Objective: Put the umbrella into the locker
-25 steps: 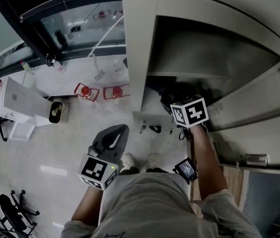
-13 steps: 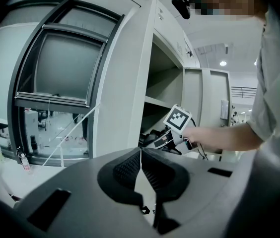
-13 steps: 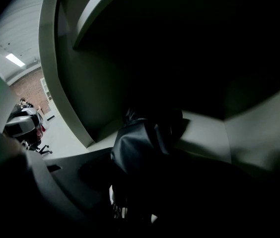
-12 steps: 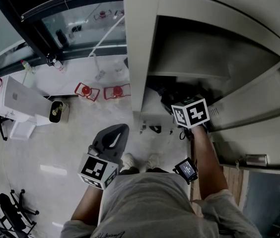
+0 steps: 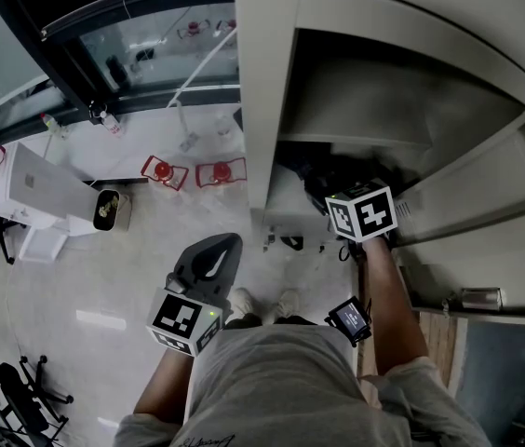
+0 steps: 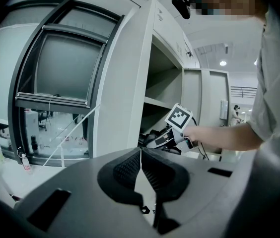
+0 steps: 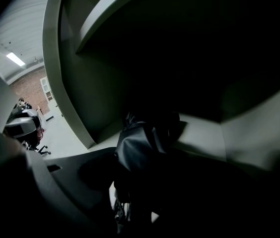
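right claw: closed on the black folded umbrella, nudged slightly rightward over the last second, otherwise nearly still | umbrella: already inside the locker, low over the lower shelf, contact unclear | left claw: shut, empty, unmoved outside | reading: placing almost done, release probably next

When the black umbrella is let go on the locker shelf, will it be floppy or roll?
The umbrella looks crumpled and soft, so it probably sags rather than rolls. The shelf looks flat, so it likely rests steady.
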Demonstrator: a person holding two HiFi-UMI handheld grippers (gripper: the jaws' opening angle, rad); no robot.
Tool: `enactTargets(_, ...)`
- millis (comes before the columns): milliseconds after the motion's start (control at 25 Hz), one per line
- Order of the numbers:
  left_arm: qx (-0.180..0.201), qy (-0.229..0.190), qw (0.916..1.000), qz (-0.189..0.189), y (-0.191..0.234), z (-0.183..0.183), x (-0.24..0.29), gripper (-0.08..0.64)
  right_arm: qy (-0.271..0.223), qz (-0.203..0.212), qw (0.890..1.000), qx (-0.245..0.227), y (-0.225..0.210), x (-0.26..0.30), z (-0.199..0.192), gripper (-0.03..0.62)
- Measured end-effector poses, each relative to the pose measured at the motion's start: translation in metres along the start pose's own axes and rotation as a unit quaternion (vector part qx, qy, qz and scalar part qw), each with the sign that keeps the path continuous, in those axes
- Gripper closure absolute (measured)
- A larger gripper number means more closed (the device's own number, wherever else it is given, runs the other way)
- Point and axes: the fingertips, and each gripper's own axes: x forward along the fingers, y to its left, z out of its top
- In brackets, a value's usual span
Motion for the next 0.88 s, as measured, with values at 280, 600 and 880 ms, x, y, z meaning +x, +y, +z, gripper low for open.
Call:
enactTargets(280,0.001,-0.004,1.0,-0.003,-0.003,0.001,0.0,0.54,-0.017,-0.011,1.0,-0.002,-0.002,-0.015,0.007,0.341)
enactTargets(600,0.006,-0.015,0.9998,-0.012,-0.013,0.003,0.001,0.54,-0.032,-0.014,0.999,0.0,-0.002,-0.034,0.003,0.342)
enactTargets(880,0.009,-0.007,0.9995,-0.028,-0.025,0.003,0.006,0.54,-0.048,-0.016,0.999,0.006,-0.001,-0.053,-0.002,0.342)
